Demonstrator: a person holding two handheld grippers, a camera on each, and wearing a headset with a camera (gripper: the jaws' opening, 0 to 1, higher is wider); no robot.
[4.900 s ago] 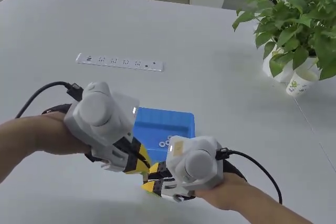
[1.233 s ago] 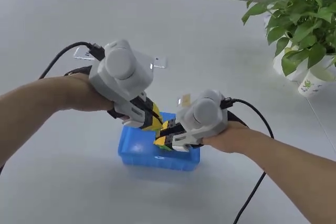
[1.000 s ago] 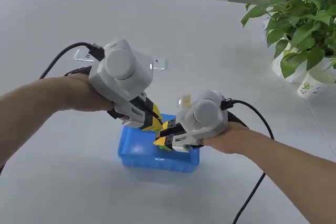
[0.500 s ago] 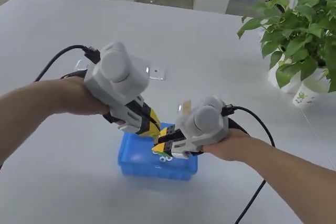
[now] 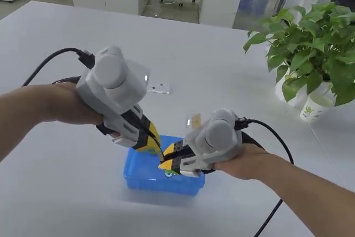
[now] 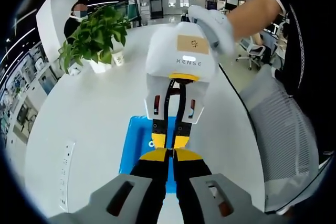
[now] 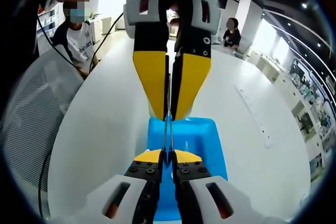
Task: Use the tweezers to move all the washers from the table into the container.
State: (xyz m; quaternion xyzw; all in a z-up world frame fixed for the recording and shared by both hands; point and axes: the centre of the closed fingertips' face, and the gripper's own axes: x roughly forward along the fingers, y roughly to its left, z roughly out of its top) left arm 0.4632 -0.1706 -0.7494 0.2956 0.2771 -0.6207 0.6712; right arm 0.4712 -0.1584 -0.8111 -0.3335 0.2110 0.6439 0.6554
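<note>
Left gripper (image 5: 153, 147) and right gripper (image 5: 165, 165): jaws of both pinch tweezers (image 7: 167, 129). Container (image 5: 136, 174), 6 o'clock, contents hidden. Right gripper marked "XENSE".

We see the container (image 5: 148, 182), a shallow blue rectangular tray with rounded corners and an open top, sitting flat on the white table (image 5: 233, 81). The tweezers (image 7: 167, 129) hang above its floor: two slim silvery arms pressed close together, running in a straight line over the blue interior. One end is pinched in the yellow-tipped jaws of the right gripper (image 7: 169, 157), the other in those of the left gripper (image 7: 169, 115). Whether any washers lie inside the container we cannot tell
</note>
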